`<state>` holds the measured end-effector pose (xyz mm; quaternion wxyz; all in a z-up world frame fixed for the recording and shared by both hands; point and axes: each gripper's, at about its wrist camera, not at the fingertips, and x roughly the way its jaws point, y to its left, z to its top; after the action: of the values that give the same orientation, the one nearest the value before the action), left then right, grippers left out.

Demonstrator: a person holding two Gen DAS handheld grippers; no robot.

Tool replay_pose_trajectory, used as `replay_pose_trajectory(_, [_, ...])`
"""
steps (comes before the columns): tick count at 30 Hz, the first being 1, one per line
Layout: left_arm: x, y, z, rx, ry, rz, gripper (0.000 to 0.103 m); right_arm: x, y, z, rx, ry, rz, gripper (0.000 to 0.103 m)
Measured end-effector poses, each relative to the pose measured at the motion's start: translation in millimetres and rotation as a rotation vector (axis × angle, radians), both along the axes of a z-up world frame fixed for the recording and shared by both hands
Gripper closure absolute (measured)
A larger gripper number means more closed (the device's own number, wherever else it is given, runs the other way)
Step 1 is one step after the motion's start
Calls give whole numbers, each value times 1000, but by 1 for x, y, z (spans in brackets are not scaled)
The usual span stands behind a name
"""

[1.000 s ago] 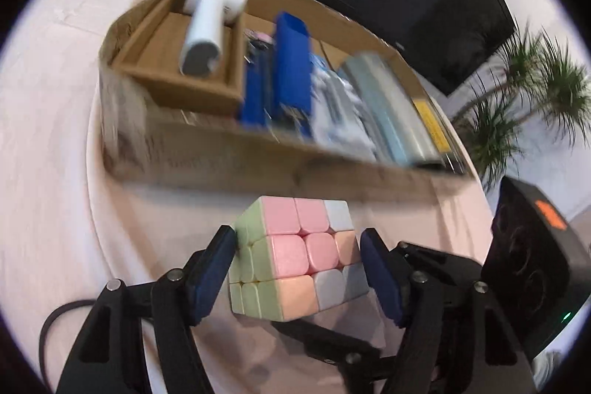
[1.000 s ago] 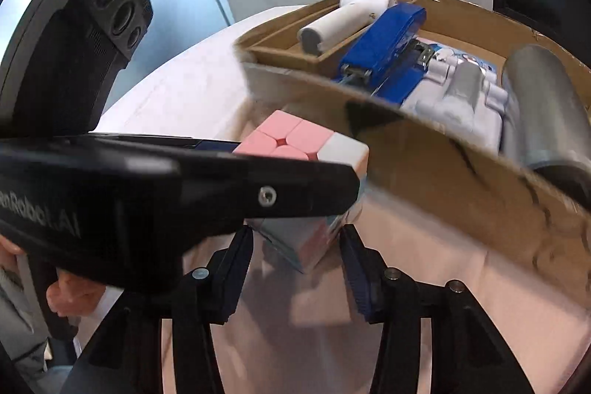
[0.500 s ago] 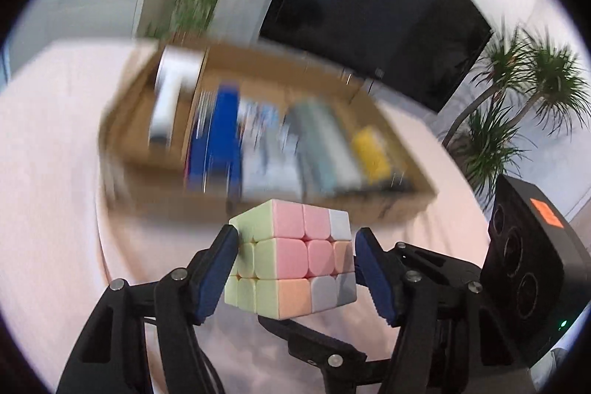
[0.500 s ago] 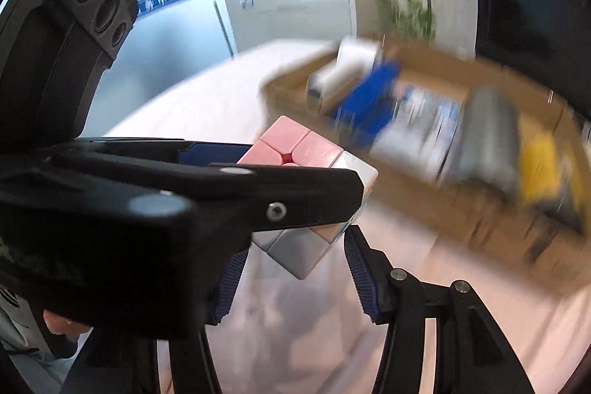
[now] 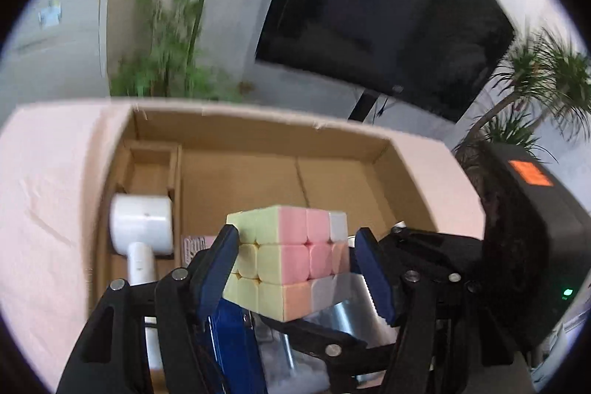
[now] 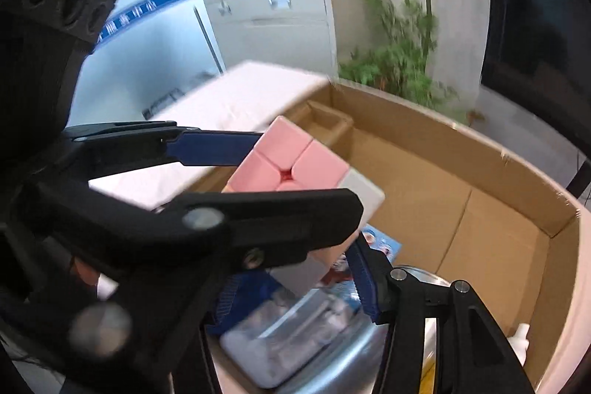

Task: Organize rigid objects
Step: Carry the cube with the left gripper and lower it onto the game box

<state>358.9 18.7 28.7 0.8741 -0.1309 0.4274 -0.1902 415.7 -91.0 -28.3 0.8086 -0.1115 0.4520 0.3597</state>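
Observation:
A pastel puzzle cube [image 5: 291, 257] hangs in the air over the open cardboard box [image 5: 258, 118]. My left gripper [image 5: 295, 268] is shut on it, its blue pads against the yellow side and the grey-peach side. In the right wrist view the cube [image 6: 291, 161] also sits between the jaws of my right gripper [image 6: 291, 268]. One blue pad [image 6: 364, 279] presses its lower corner. The other finger is hidden behind the left gripper [image 6: 308, 176], which crosses in front.
In the box lie a white handheld device [image 5: 142, 227], a blue stapler [image 5: 236, 349], a silver cylinder [image 5: 347, 305] and a clear plastic pack [image 6: 288, 346]. Its far half shows bare cardboard floor [image 6: 424, 194]. A pink tablecloth [image 5: 48, 190] surrounds it. Plants and a dark screen [image 5: 369, 6] stand behind.
Both grippers have risen together with the cube off the tablecloth and moved forward. The cube now hangs above the box instead of sitting in front of its near wall.

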Motion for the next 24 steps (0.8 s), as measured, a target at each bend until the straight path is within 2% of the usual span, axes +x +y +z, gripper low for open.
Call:
replay_pose_trajectory(4, [23,6,-39,-76,98,-11,39,28,3,-32,-63,58,-23,51])
replay_pose_trajectory(10, [26,1,-64,-86,156,-50,41,40,5,-52,-146,86,-54,50])
replay_pose_trajectory(13, [22,-1,-63,-59,130,-51,50,28,8,-57,-182,85,-36,50])
replay_pose_trajectory(17, [19,6,-60,-91,129,-61,51,19,8,-57,-193,92,-39,50])
replay_pose_trajectory(21, [20,8,-57,-89,122,-65,51,11,3,-49,-196,76,-26,50])
replay_pose_trajectory(24, [25,8,-59,-118,138,-71,51,11,-7,-40,-169,67,-44,51])
